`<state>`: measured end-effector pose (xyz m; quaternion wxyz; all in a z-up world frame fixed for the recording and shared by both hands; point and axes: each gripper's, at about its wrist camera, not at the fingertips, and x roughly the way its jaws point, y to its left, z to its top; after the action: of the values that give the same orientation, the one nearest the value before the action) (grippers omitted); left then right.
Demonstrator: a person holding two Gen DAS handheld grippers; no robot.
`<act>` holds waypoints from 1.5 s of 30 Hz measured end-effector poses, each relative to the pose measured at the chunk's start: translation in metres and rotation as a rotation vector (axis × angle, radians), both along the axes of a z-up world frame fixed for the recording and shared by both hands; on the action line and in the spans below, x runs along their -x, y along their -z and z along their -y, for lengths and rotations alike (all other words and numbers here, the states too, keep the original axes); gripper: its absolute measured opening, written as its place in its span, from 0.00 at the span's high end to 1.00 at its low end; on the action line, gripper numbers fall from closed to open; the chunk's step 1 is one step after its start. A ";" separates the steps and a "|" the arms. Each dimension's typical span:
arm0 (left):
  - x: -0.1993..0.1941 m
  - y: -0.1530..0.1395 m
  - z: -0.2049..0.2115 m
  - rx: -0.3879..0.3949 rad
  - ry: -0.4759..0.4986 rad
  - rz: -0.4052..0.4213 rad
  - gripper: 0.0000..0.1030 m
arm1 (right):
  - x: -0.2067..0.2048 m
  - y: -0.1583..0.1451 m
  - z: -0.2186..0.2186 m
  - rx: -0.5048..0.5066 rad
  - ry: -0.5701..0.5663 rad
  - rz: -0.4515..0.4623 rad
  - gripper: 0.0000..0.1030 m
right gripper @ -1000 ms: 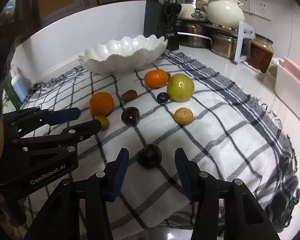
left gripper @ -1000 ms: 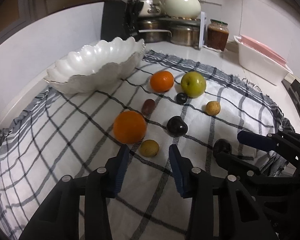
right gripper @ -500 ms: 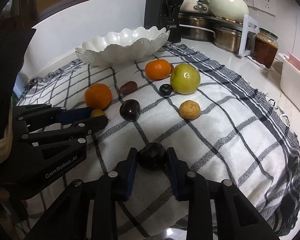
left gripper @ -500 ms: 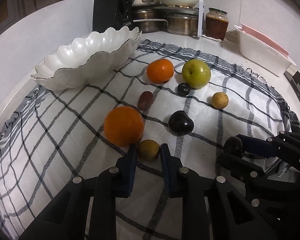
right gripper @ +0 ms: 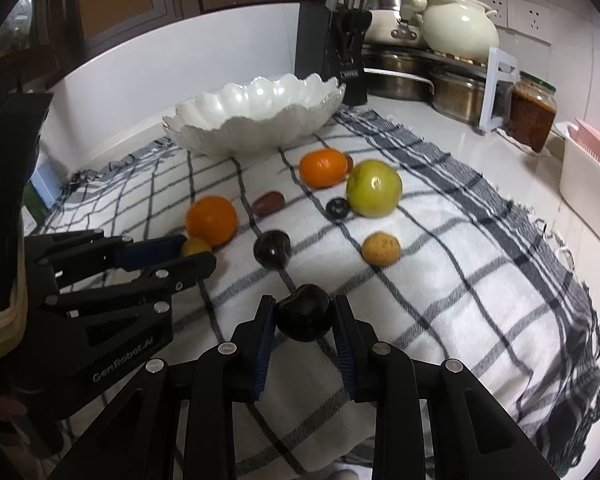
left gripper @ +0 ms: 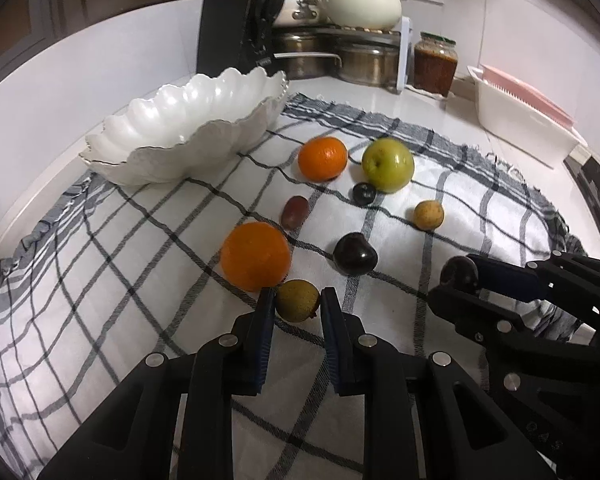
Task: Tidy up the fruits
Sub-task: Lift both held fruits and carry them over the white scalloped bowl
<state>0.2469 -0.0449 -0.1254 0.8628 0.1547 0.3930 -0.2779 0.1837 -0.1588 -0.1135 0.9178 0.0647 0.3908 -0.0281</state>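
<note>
At upper left the white scalloped bowl [left gripper: 188, 128] hides its inside behind its rim. At lower centre the left gripper [left gripper: 297, 304] clamps a yellow-green fruit [left gripper: 297, 301]; the right gripper [right gripper: 303, 316] clamps a dark plum [right gripper: 303, 318], half hidden in the left view.

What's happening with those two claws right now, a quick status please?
Left gripper shut on small yellow-green fruit. Right gripper shut on dark plum. White bowl empty, other fruit lying between it and the grippers.
</note>
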 end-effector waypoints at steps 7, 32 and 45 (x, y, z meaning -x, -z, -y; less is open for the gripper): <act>0.005 -0.020 -0.003 0.038 -0.087 0.032 0.77 | -0.005 -0.018 0.009 -0.015 -0.066 0.044 0.71; -0.013 -0.099 0.006 0.119 -0.385 0.213 0.77 | -0.064 -0.082 0.043 -0.067 -0.323 0.211 0.71; -0.075 -0.127 -0.003 0.141 -0.400 0.254 0.77 | -0.135 -0.115 0.039 -0.048 -0.310 0.262 0.71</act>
<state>0.3214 -0.0416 0.0017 0.9518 0.0470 0.2838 -0.1063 0.3188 -0.1982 0.0012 0.9523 0.0286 0.2738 0.1315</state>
